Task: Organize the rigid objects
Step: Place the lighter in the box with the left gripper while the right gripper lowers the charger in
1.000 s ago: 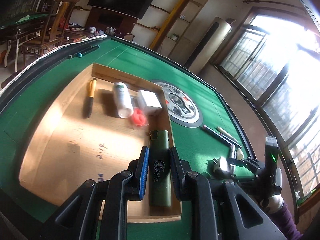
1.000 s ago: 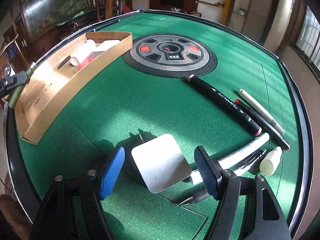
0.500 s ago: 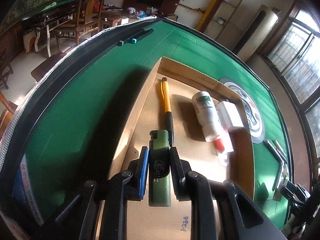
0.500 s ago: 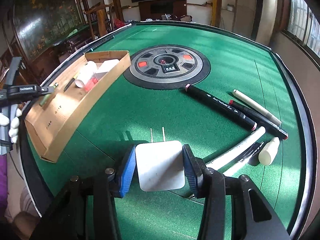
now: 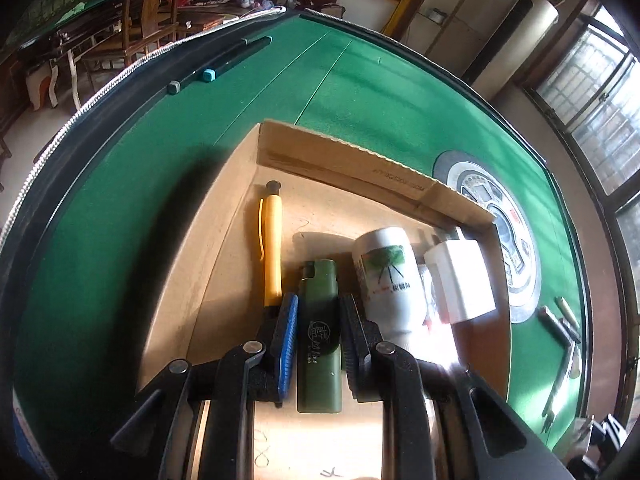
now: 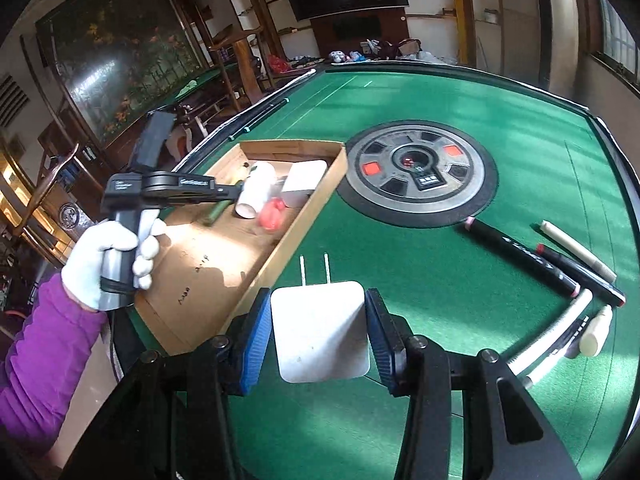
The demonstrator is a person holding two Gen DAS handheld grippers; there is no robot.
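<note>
A green lighter [image 5: 320, 332] is pinched between the narrowly set pads of the left hand-held gripper [image 5: 318, 344], and it is held low inside the cardboard tray [image 5: 348, 160]; whether its lower end touches the tray floor cannot be told. Just beside it lie a yellow pen [image 5: 272, 248] on one side and a white bottle [image 5: 390, 276] on the other, with a white charger block [image 5: 460, 280] past the bottle. In the right wrist view, the left tool is gripped by a white-gloved hand [image 6: 108, 264] with a purple sleeve.

The jaws of the right hand-held gripper [image 6: 318, 332] have just been closing, and a white plug adapter [image 6: 320, 332] is now clamped between the blue pads, its two prongs pointing forward, above the green counter [image 6: 440, 280] beside the tray's near corner. Several markers [image 6: 524, 256] and pens are left on the counter to the right, well apart from the tray.
</note>
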